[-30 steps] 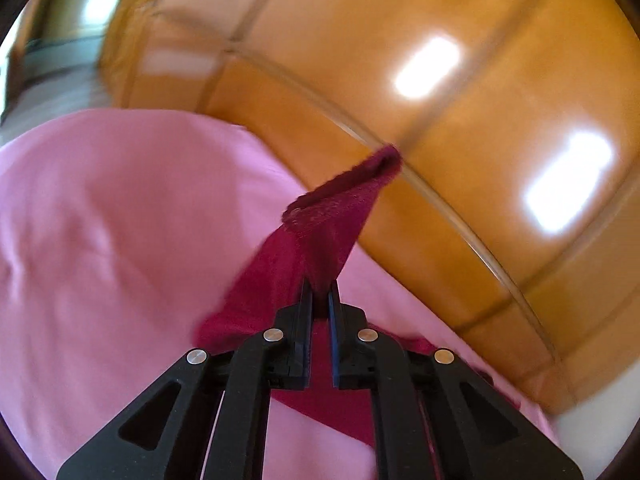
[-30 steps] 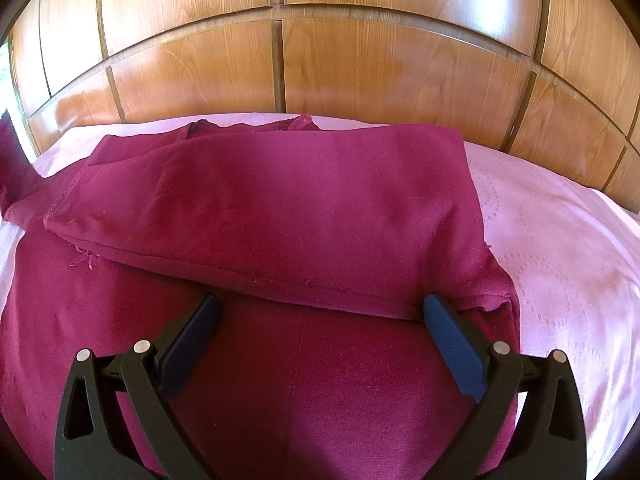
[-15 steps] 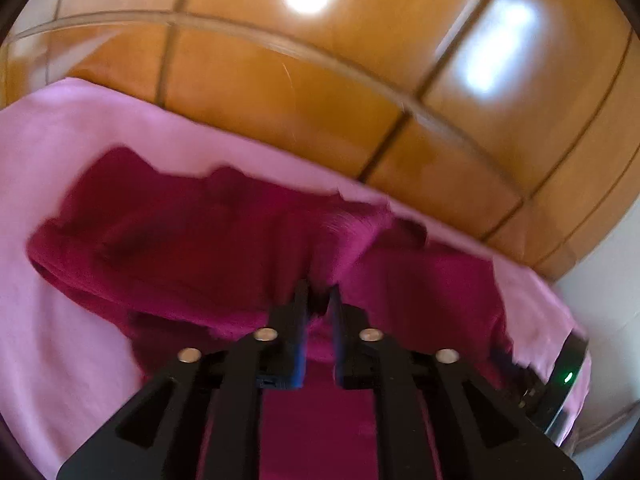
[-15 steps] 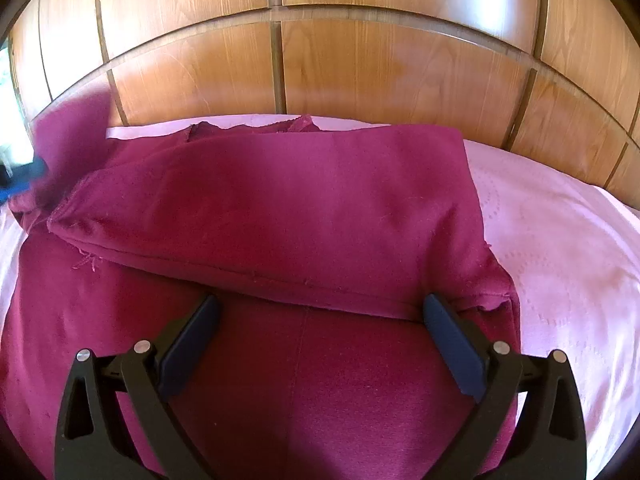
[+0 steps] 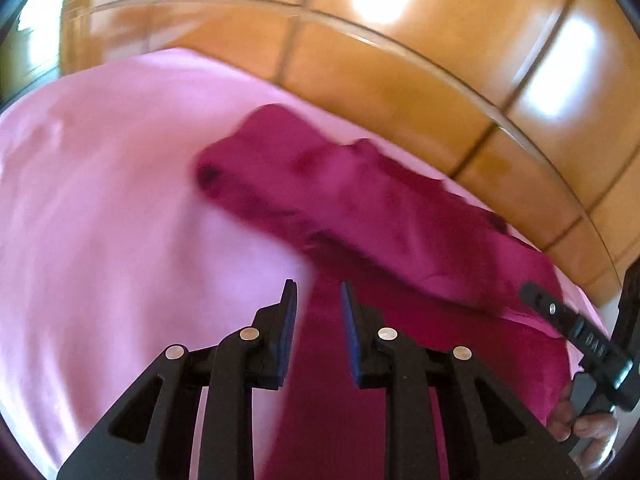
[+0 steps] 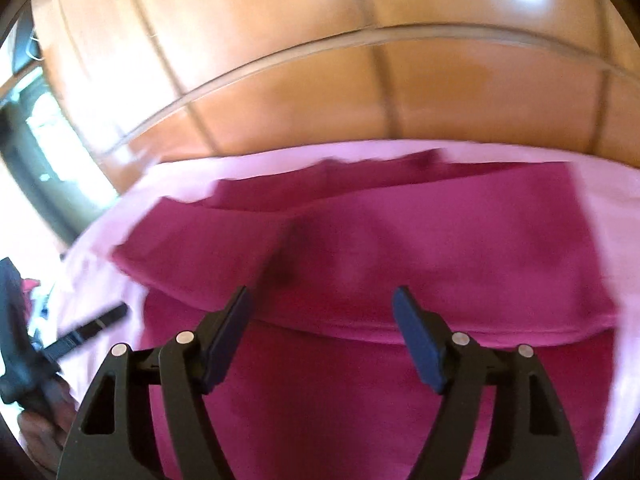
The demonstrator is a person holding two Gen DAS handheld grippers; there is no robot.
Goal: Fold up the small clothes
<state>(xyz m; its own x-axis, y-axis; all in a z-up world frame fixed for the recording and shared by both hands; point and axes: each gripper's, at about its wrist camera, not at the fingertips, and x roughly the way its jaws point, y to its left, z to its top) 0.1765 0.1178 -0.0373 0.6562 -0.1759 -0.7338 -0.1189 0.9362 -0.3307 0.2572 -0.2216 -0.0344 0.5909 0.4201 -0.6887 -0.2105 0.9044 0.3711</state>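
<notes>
Glossy wooden panelling (image 5: 400,80) forms the backdrop behind a bed spread with a pink sheet (image 5: 100,200). On the sheet, close to the panelling, lies the maroon garment (image 6: 400,248), its upper part folded down over the lower part so that a horizontal fold edge crosses the right wrist view. Left gripper (image 5: 318,292): jaws parted by a narrow gap with nothing pinched between them, poised above the garment's left edge where it meets the sheet. Right gripper (image 6: 322,300): jaws spread wide and closing, hanging over the fold edge, the blue pads not seen pressing on the cloth. Both views are motion-blurred. Each gripper appears at the margin of the other's view, with the person's fingers (image 5: 580,424) around its handle.
</notes>
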